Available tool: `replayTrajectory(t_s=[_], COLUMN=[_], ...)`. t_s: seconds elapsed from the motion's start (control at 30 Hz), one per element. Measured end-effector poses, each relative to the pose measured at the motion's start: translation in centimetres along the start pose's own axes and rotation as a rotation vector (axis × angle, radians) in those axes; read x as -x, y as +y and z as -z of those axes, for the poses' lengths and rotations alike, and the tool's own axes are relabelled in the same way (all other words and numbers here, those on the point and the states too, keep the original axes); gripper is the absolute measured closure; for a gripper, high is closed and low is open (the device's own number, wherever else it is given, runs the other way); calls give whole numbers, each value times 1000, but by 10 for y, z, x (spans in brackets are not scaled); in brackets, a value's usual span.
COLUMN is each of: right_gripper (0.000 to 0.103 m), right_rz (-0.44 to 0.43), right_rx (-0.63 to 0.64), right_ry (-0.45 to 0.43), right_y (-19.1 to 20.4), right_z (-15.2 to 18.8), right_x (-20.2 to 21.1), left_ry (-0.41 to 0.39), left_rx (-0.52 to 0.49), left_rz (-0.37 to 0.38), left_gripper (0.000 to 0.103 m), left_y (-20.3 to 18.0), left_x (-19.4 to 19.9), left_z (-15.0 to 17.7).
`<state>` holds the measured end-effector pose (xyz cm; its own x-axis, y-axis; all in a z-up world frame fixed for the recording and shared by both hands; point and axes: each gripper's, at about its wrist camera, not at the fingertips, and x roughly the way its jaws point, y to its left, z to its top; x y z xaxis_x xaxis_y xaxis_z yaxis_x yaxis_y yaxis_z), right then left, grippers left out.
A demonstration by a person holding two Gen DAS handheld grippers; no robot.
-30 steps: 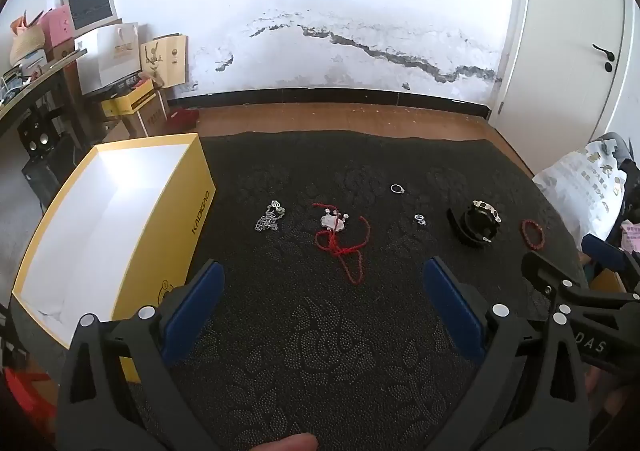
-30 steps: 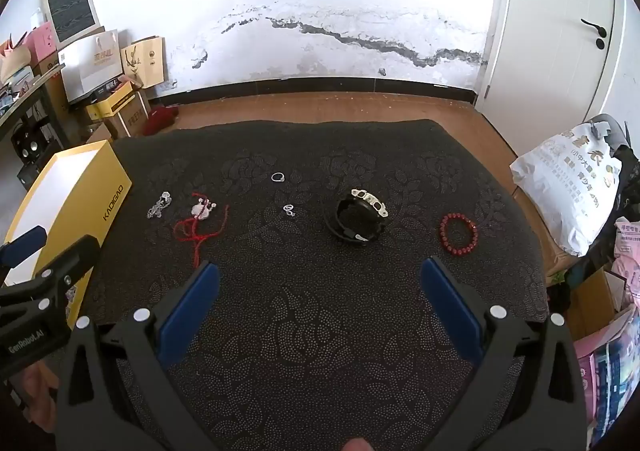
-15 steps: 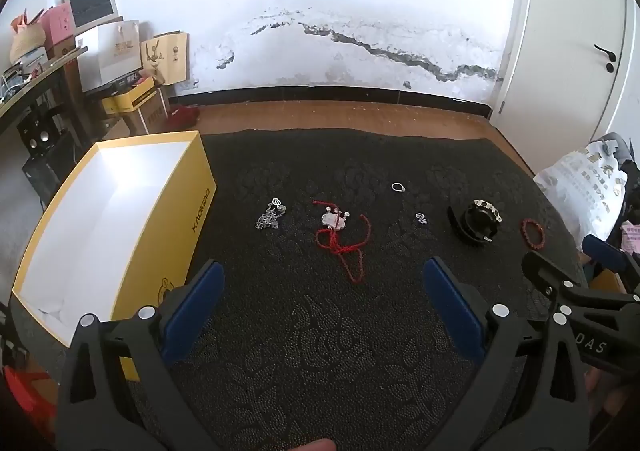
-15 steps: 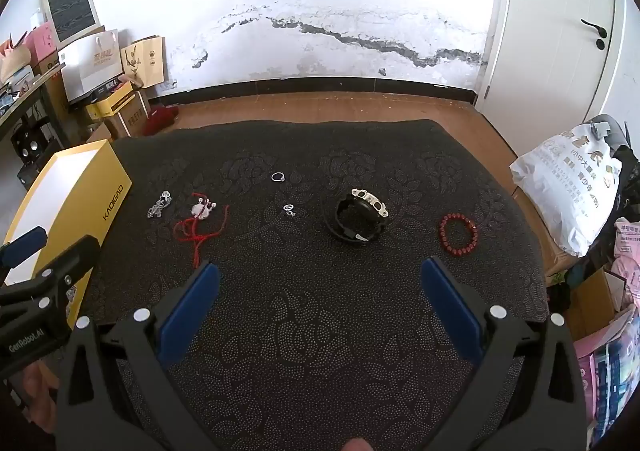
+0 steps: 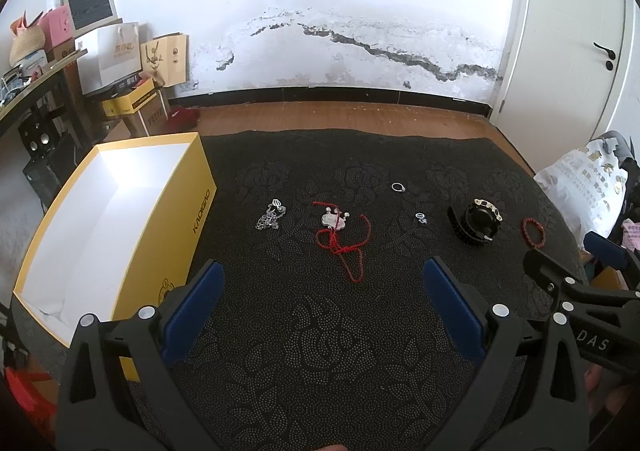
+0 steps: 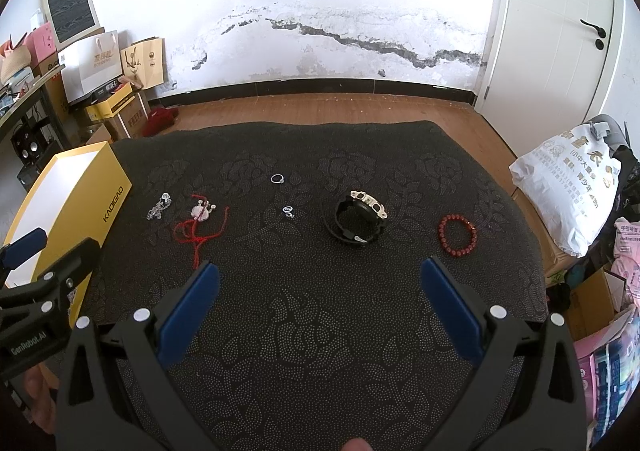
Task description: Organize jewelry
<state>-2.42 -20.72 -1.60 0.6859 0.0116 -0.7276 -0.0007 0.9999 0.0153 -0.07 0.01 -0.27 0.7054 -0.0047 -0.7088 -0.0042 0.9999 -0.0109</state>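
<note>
Jewelry lies in a row on a black patterned cloth (image 5: 320, 331): a silver chain (image 5: 270, 215), a red cord necklace with a silver pendant (image 5: 340, 235), a silver ring (image 5: 397, 187), a small earring (image 5: 420, 217), a black watch (image 5: 476, 221) and a red bead bracelet (image 5: 533, 232). An open yellow box (image 5: 192, 211) with a white inside stands at the left. My left gripper (image 5: 322, 283) is open and empty, hovering short of the necklace. My right gripper (image 6: 320, 279) is open and empty, short of the watch (image 6: 358, 221) and bracelet (image 6: 458, 236).
A white printed bag (image 6: 568, 187) and cartons sit off the cloth's right edge. Shelves, paper bags and boxes (image 5: 116, 59) crowd the back left corner. Wooden floor (image 6: 320, 107), a stained white wall and a white door (image 6: 560, 31) lie beyond.
Both views have barely shifted. The jewelry and the box lie where they were, and both grippers stay open.
</note>
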Motion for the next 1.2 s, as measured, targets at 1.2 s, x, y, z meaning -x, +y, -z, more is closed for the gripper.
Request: replayTrajectory(t_s=[1.2], right_gripper=[6], right_rz=[-1], right_rx=[-1], right_ry=[-2], right_y=[-3], right_z=[-1], right_x=[1], left_ry=[-3], left_rx=[-8], left_rz=[-7], left_gripper=[6], left_y=[-1], left_x=[-1], left_z=[0])
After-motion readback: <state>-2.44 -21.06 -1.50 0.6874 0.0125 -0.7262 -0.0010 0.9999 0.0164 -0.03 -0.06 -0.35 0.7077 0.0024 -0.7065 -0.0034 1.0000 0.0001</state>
